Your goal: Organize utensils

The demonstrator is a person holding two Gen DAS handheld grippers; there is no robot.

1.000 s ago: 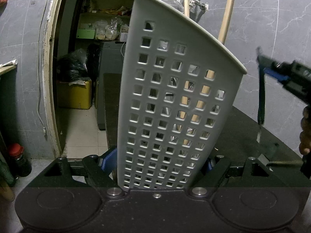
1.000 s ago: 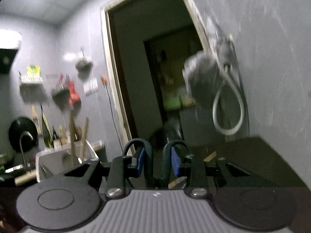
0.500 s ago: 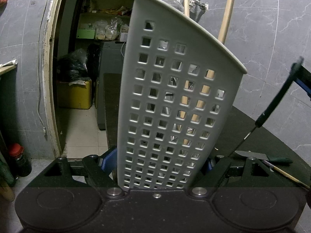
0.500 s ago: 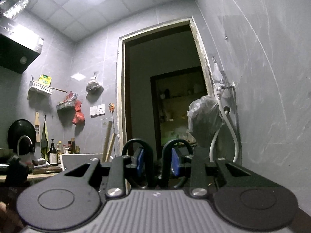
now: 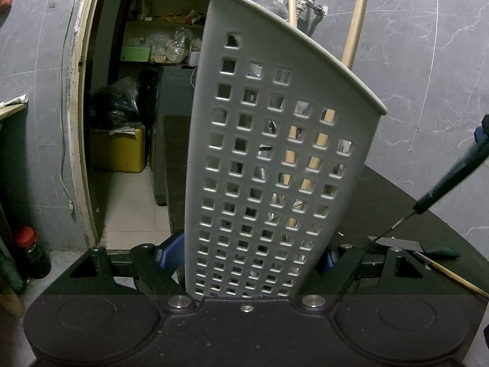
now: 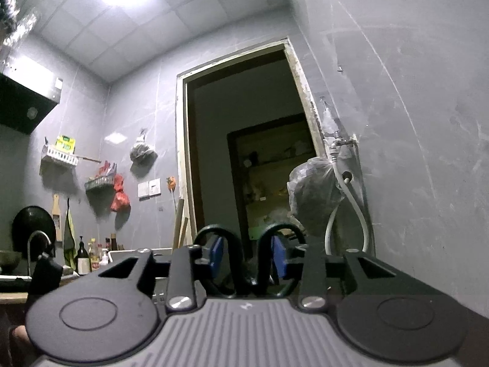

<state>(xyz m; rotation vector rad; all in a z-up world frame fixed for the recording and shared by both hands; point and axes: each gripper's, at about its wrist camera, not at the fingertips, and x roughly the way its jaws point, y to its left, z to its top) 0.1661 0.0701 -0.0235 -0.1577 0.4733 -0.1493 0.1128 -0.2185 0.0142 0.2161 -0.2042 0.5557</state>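
Note:
In the left wrist view my left gripper [image 5: 249, 257] is shut on a white perforated utensil holder [image 5: 275, 159], held upright over the dark counter [image 5: 382, 202]. Two wooden handles [image 5: 354, 27] stand inside it. At the right edge my right gripper's blue pad [image 5: 480, 130] holds a dark-handled utensil [image 5: 452, 180] tilted, tip down near the counter. In the right wrist view my right gripper [image 6: 248, 257] is shut on the black looped handles [image 6: 244, 260] of that utensil, pointing up toward the doorway.
A green-handled knife [image 5: 409, 246] and a wooden chopstick [image 5: 452, 276] lie on the counter at right. A doorway [image 5: 128, 91] opens at left with a yellow box [image 5: 117, 150] inside. A wall tap with hose and a bag [image 6: 314, 195] hang beside the door.
The right gripper swung its dark-handled utensil from hanging vertical to tilted, moving right and tilting upward. The left gripper and holder have not moved.

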